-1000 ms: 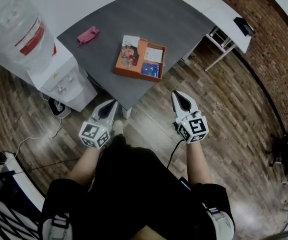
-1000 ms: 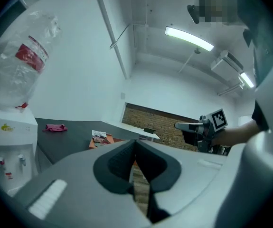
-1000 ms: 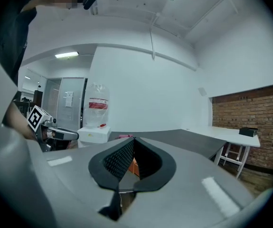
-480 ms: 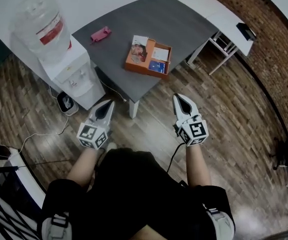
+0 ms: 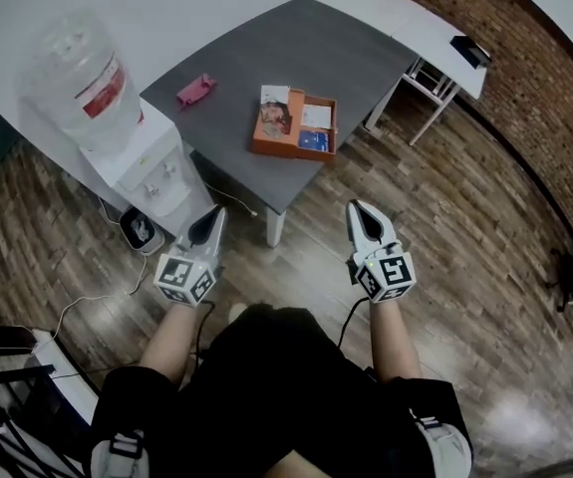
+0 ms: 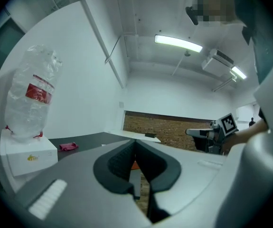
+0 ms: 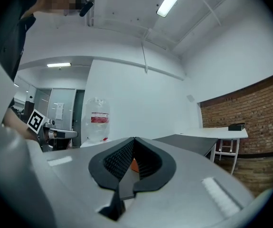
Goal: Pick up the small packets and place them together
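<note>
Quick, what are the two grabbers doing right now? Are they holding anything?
The left gripper is closed, holding nothing.
The right gripper is closed, holding nothing.

Wood-plank floor (image 5: 485, 267), red brick wall (image 5: 545, 78), dark grey table (image 5: 296, 53), white desk (image 5: 416, 28) beyond, water dispenser (image 5: 137, 157), ceiling strip light (image 6: 178, 42)

A dark grey bench (image 5: 296, 58) stands on a plank floor (image 5: 445, 217). Just left of the bench is a white water dispenser (image 5: 151, 162) with a clear bottle (image 5: 77, 78) (red label) on top. A pink item (image 5: 195, 90) lies on the bench near that left edge. A white desk (image 5: 421, 33) meets the bench's far right corner, a black object (image 5: 468, 50) on it. Beyond the desk, right of the bench, runs a brick wall (image 5: 525, 78). A pale cable (image 5: 87, 302) trails on the floor left of the bench.
</note>
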`<state>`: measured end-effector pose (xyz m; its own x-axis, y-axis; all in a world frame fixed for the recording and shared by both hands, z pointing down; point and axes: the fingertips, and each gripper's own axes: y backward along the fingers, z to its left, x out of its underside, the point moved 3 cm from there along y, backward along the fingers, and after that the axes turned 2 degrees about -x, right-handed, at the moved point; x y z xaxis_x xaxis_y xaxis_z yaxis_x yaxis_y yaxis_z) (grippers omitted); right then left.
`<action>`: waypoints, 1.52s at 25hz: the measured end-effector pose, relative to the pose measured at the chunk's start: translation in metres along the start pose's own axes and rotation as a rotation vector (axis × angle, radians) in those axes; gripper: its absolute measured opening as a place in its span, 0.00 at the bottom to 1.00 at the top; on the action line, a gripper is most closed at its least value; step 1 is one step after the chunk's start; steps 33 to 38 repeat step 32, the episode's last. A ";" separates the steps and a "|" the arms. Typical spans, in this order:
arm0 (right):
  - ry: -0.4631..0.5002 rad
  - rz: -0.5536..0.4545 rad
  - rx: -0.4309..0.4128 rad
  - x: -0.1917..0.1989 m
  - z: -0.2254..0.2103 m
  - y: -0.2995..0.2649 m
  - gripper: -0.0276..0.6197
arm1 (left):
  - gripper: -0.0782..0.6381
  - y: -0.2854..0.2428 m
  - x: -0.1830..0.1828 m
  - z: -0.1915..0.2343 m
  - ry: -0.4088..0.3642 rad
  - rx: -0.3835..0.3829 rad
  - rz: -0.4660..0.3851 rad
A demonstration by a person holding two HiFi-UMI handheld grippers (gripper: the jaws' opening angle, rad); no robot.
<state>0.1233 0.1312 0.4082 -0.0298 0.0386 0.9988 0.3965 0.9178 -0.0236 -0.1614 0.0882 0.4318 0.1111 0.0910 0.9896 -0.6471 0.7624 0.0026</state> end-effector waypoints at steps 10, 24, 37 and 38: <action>-0.016 0.038 0.032 0.008 0.003 0.001 0.05 | 0.11 0.000 0.006 0.010 0.029 0.016 0.007; 0.006 0.044 0.029 0.008 0.003 -0.009 0.05 | 0.11 0.001 0.008 0.012 0.047 0.025 -0.004; 0.007 0.031 0.044 0.006 0.002 -0.011 0.05 | 0.11 -0.002 0.006 0.019 0.029 0.020 -0.014; 0.007 0.031 0.044 0.006 0.002 -0.011 0.05 | 0.11 -0.002 0.006 0.019 0.029 0.020 -0.014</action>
